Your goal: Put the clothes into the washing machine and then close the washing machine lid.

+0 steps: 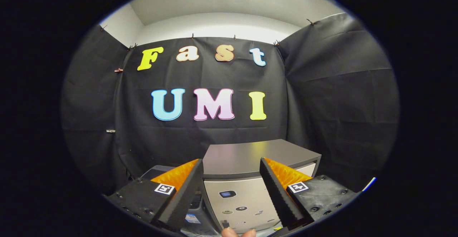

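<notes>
The gripper (232,190) hangs in the air with its jaws spread wide and nothing between them. Ahead of the jaws and seen through the gap stands the washing machine (250,179), its grey lid (250,156) lying flat and closed on top, its pale front panel facing the camera. Fingertips (238,233) of a person's hand show just below the jaws. Black cloth (340,97) hangs behind the machine.

washing machine (250,172) beyond parted tool (232,197) fingers
</notes>
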A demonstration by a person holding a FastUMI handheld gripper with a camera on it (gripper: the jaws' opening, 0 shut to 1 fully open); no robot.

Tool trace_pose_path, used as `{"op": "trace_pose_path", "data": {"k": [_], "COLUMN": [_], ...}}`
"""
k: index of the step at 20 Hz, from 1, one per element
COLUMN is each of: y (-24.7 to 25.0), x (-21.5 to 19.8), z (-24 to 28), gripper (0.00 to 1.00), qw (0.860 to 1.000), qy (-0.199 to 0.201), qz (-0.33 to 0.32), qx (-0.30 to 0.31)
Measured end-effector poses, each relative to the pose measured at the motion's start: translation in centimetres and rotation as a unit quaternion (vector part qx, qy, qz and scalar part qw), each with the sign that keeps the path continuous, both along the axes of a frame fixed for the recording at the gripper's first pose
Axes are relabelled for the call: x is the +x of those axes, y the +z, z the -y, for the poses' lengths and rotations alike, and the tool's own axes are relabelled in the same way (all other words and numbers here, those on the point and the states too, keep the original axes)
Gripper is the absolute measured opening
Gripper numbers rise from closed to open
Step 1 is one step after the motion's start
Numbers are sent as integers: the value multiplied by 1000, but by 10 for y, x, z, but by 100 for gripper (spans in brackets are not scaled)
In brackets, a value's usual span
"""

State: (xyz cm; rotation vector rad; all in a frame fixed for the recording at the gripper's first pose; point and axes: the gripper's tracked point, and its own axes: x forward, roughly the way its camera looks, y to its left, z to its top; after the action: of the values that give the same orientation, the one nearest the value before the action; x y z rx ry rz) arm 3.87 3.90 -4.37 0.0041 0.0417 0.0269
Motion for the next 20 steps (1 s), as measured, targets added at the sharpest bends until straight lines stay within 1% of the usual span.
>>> {"op": "trace_pose_path", "data": {"k": [8, 13, 20], "y": [10, 13, 5], "x": [-3, -3, -5], "z": [1, 3, 0], "gripper": [99, 99, 99], "qw": [1000, 1000, 1000], "qy": [-6, -11, -7], "qz": [14, 18, 10], "qx": [-5, -18, -14]}}
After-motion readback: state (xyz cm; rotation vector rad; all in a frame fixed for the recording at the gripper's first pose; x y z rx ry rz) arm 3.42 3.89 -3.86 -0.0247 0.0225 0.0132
